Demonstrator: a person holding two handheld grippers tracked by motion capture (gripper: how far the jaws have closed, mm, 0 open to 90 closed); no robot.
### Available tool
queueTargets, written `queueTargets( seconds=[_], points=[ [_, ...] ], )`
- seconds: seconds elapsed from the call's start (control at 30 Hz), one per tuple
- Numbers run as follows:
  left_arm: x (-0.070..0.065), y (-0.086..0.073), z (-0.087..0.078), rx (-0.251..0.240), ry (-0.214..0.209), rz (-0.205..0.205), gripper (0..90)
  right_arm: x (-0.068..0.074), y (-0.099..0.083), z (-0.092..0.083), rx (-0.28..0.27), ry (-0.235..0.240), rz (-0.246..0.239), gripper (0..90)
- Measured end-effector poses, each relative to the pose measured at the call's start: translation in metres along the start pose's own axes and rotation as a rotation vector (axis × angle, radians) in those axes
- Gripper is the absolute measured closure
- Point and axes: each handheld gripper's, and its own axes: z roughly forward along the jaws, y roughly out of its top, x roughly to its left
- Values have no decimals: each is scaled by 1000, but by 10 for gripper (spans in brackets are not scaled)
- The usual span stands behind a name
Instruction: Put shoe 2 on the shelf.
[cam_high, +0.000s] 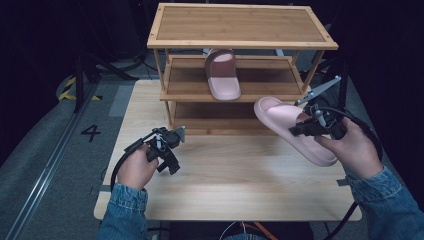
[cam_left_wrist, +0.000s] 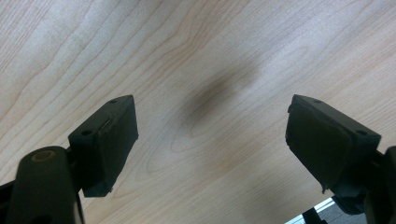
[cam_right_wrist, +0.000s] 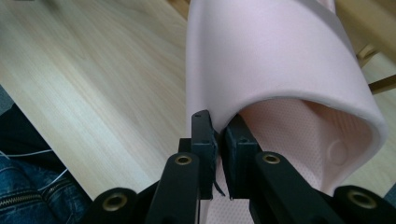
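Jaws of the right gripper (cam_right_wrist: 217, 140) pinch the slipper's (cam_high: 295, 127) strap edge above the tabletop's (cam_high: 225, 175) right side; left gripper (cam_left_wrist: 210, 140) gapes empty. Such a thin pinch could slip, dropping it.

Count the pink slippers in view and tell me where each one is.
2. One slipper lies on the middle shelf of the wooden rack. The other slipper is clamped in the right gripper, off the table. None seem hidden.
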Motion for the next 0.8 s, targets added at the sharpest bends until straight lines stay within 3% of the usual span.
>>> queueTargets(
  seconds=[0.23,0.57,0.8],
  points=[
    [1,1,0,-5,6,5,173,-9,28,-7,-2,-32,-9,844],
    [5,-6,-1,-14,-3,-18,172,-27,65,3,13,-83,-3,842],
    [4,-11,0,-13,-1,-19,172,-36,85,14,10,-138,-35,834]
  ],
)
